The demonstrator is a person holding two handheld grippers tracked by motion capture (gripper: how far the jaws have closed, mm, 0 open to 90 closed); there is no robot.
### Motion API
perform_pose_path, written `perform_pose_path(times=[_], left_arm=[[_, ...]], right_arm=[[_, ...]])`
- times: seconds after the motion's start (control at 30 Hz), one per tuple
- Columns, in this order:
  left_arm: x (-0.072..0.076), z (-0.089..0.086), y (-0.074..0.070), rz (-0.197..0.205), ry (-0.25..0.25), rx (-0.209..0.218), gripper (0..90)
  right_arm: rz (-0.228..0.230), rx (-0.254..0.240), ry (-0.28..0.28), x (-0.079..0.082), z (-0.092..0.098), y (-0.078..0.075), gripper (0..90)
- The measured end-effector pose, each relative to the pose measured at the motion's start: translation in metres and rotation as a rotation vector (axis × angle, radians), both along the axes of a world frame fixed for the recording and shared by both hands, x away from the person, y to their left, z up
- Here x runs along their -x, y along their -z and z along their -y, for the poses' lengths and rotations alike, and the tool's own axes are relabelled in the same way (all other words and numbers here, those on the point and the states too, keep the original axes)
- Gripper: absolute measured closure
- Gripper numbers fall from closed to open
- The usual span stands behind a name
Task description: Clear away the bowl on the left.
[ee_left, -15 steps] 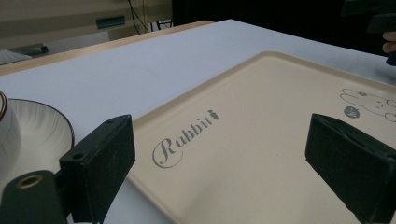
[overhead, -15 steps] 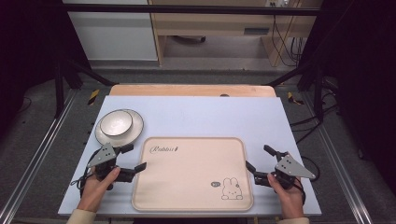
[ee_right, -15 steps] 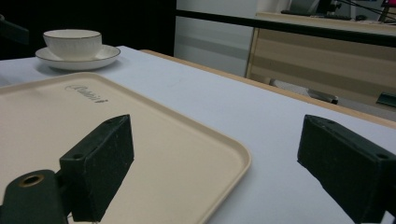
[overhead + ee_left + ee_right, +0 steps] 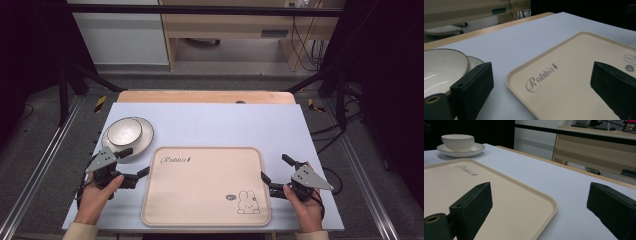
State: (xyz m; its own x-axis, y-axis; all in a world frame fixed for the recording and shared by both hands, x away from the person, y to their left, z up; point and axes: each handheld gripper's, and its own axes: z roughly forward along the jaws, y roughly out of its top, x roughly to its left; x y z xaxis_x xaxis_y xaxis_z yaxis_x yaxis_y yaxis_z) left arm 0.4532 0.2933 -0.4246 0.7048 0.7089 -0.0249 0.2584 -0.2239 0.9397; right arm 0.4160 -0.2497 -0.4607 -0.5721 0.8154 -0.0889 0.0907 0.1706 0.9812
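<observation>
**Both grippers wait wide open beside the tray**

You hold your left gripper (image 4: 136,161) at about 8 o'clock on the table (image 4: 220,122). Its jaws are spread wide and nothing is between them. One jaw sits just by the saucer (image 4: 145,142), and the other points at the left rim of the tray (image 4: 200,190). In the left gripper view, the tray's (image 4: 574,82) near corner lies between the two black jaws, but they do not touch it.

You hold your right gripper (image 4: 276,168) at about 4 o'clock. Its jaws are wide apart too and grip nothing. They point at the right rim of the tray, close to it but not touching.

The tray lies flat at 6 o'clock, right between your two hands. It has a little rabbit (image 4: 248,201) drawn on it.

The bowl (image 4: 124,133) sits on the saucer at 9 o'clock, just past your left gripper.
</observation>
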Motion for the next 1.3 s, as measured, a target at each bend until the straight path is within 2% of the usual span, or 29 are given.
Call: perform_pose_path(times=[0.03,0.07,0.1,0.13,0.17,0.27,0.43,0.53,0.6,0.7,0.77,0.93,1.07,1.3], left_arm=[[0.000,0.000,0.000,0.000,0.000,0.000,4.8],[-0.008,-0.007,-0.009,0.001,-0.009,-0.017,4.8],[-0.008,-0.007,-0.009,0.001,-0.009,-0.017,4.9],[-0.019,-0.015,-0.019,0.000,-0.033,-0.030,4.9],[-0.019,-0.015,-0.019,0.000,-0.033,-0.030,4.9],[-0.033,-0.025,-0.032,-0.002,-0.056,-0.025,4.9],[-0.063,-0.037,-0.040,-0.046,-0.133,0.015,6.1],[-0.074,-0.037,-0.039,-0.083,-0.165,-0.005,6.3],[-0.078,-0.036,-0.037,-0.093,-0.188,-0.047,6.6],[-0.085,-0.035,-0.032,-0.136,-0.204,-0.107,6.7],[-0.091,-0.036,-0.028,-0.160,-0.218,-0.128,6.7],[-0.096,-0.036,-0.028,-0.170,-0.269,-0.154,6.8],[-0.098,-0.037,-0.031,-0.169,-0.279,-0.177,6.8],[-0.105,-0.044,-0.030,-0.185,-0.307,-0.171,7.0]], right_arm=[[0.000,0.000,0.000,0.000,0.000,0.000,6.4],[-0.008,0.006,0.000,0.001,-0.001,0.001,6.5],[-0.008,0.006,0.000,0.001,-0.001,0.001,6.5],[-0.010,0.010,-0.003,0.002,-0.002,0.001,6.7],[-0.010,0.010,-0.003,0.002,-0.002,0.001,6.7],[-0.013,0.022,0.005,0.006,-0.002,0.001,6.6],[-0.012,0.006,0.038,0.010,-0.002,-0.002,6.3],[-0.011,0.010,0.050,0.011,-0.003,-0.003,6.3],[-0.014,0.012,0.057,0.010,-0.003,-0.001,6.3],[-0.030,-0.002,0.066,0.008,-0.001,0.001,6.1],[-0.032,-0.001,0.066,0.008,-0.001,0.001,6.1],[-0.036,0.012,0.065,0.011,-0.003,-0.001,6.4],[-0.032,0.019,0.061,0.011,-0.004,-0.002,6.0],[-0.047,0.024,0.066,0.009,-0.005,0.000,6.1]])
